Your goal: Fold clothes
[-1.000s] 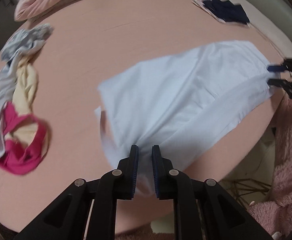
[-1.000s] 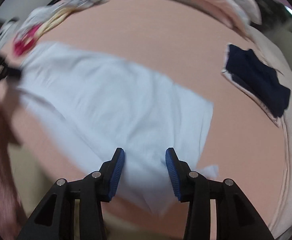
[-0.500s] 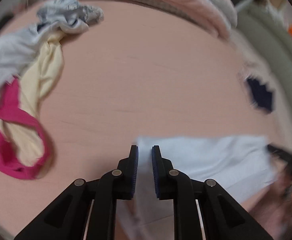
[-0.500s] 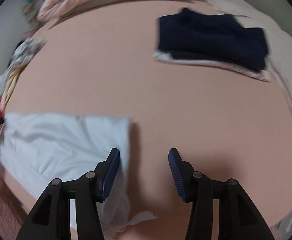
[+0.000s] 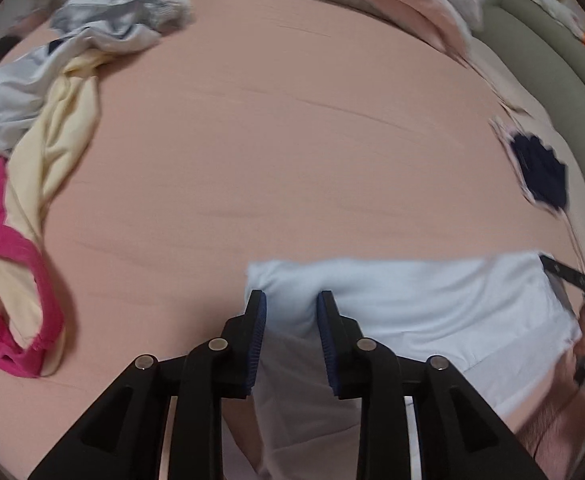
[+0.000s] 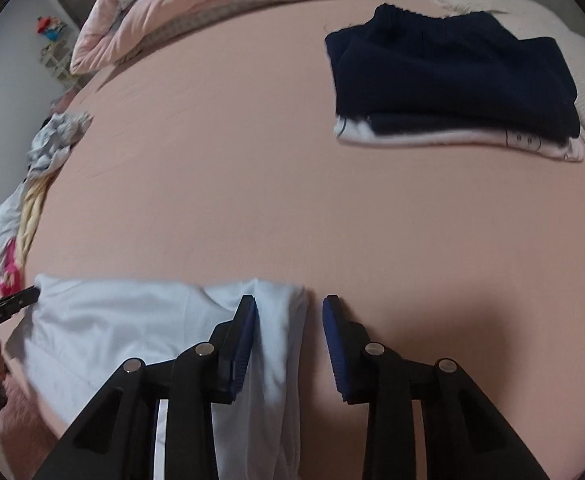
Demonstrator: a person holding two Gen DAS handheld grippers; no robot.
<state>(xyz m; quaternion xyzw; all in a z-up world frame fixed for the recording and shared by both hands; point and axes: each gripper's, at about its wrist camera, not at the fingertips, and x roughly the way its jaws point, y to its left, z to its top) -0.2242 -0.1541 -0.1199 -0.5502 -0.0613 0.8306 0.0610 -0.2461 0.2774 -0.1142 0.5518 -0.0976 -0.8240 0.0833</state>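
Pale blue cloth, one garment (image 5: 412, 312), lies along the near edge of my pink bed (image 5: 292, 140), its nearest part hanging off the edge toward me. Well left of the garment sits a loose pile (image 5: 32, 160) of grey, cream and magenta clothes. My left gripper (image 5: 291, 312) is at the garment's left corner, its pads spread with a hump of blue cloth between them; the pads do not seem to press it. My right gripper (image 6: 289, 320) is at the opposite corner, pads spread wide, the cloth edge lying against the left pad only. Far beyond the garment on the right, a navy stack (image 6: 452, 72) rests folded.

I judge a fold of this garment is in hand. To do it well I would keep both corners level, the top edge straight and taut, and smooth the bunching near each corner before any crease is set.
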